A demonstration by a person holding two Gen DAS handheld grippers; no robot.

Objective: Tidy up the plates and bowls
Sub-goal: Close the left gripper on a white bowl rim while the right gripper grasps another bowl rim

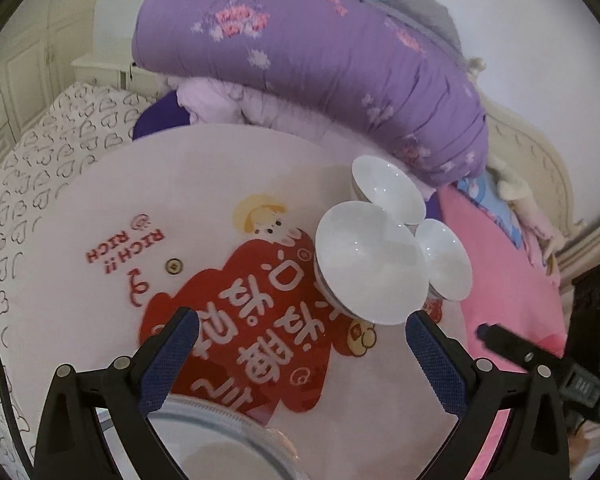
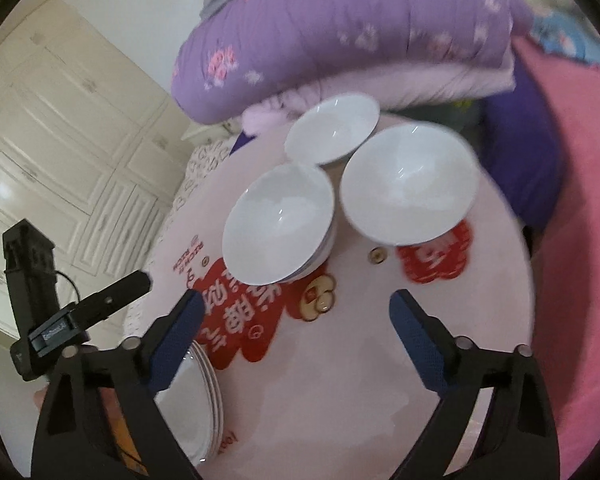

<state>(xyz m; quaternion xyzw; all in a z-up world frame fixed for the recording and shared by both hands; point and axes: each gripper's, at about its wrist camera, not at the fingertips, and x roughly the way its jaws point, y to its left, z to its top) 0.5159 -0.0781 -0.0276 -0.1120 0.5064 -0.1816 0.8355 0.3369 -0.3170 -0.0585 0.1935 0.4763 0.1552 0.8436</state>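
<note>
Three bowls (image 2: 278, 222) cluster mid-table (image 2: 340, 380), plates (image 2: 204, 392) stacked aside; left gripper (image 1: 302, 334) and right gripper (image 2: 296, 316) gape empty, likely for stacking.

left gripper (image 1: 302, 330): lower centre of its view, jaws wide, nothing between | right gripper (image 2: 296, 312): lower centre, jaws wide, nothing gripped

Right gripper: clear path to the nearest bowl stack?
Probably yes. The right gripper is open with nothing between its fingers, and the nearest bowl stack sits just ahead on the table. Only bare tabletop lies between; the plates sit off to the side.
</note>
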